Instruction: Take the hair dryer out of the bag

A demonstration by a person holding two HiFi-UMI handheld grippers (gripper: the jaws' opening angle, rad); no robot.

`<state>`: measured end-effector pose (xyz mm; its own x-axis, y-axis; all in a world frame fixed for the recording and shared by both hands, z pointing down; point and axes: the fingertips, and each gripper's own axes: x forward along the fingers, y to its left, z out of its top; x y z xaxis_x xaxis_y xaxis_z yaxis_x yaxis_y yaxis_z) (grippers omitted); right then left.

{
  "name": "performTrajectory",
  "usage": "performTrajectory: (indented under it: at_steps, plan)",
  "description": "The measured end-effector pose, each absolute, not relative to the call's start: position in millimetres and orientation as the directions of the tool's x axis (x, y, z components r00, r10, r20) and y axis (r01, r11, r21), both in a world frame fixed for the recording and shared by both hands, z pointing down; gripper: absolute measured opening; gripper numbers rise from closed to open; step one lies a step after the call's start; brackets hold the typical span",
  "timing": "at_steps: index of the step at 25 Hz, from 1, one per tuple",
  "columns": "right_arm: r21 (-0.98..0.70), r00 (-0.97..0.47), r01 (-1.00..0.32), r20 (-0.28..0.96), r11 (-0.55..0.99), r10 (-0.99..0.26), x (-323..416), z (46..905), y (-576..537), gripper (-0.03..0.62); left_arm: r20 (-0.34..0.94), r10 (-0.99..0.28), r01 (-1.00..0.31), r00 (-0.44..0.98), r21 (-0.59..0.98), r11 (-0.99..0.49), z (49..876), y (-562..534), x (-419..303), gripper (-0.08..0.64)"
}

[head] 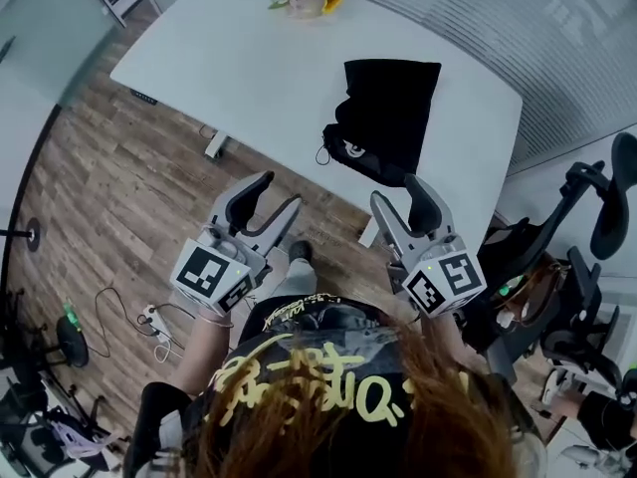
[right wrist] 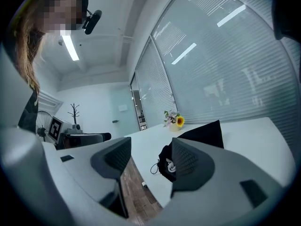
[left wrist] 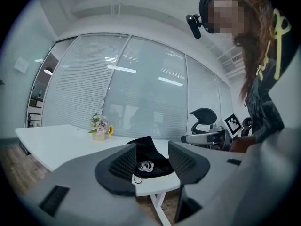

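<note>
Approach step: the left gripper (head: pixel 277 195) and right gripper (head: pixel 398 189), both spread and empty, hang short of the table (head: pixel 249 58), where the black bag (head: pixel 388 127) lies, hair dryer apparently inside; next, pin the bag and enter its mouth.

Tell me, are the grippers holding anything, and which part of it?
Nothing. The left gripper and right gripper are both open and empty. The bag lies on the table, touched by neither.
</note>
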<state>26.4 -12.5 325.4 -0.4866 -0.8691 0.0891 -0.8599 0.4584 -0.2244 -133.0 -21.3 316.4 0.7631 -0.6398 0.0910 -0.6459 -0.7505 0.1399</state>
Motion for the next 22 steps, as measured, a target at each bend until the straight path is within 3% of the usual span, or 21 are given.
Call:
performTrajectory:
  at_steps: [14,22]
  plan:
    - [-0.248,-0.348,-0.917,0.112,0.313,-0.931,37,332,-73,0.254,0.122,-0.482,-0.496,0.868,0.143,-0.856,326,-111,-108,0.201]
    - [-0.184,-0.292,-0.949,0.200,0.257,-0.935,43,360,-81,0.253,0.148,-0.395,-0.414,0.907,0.142,-0.899,340,-130,-92,0.201]
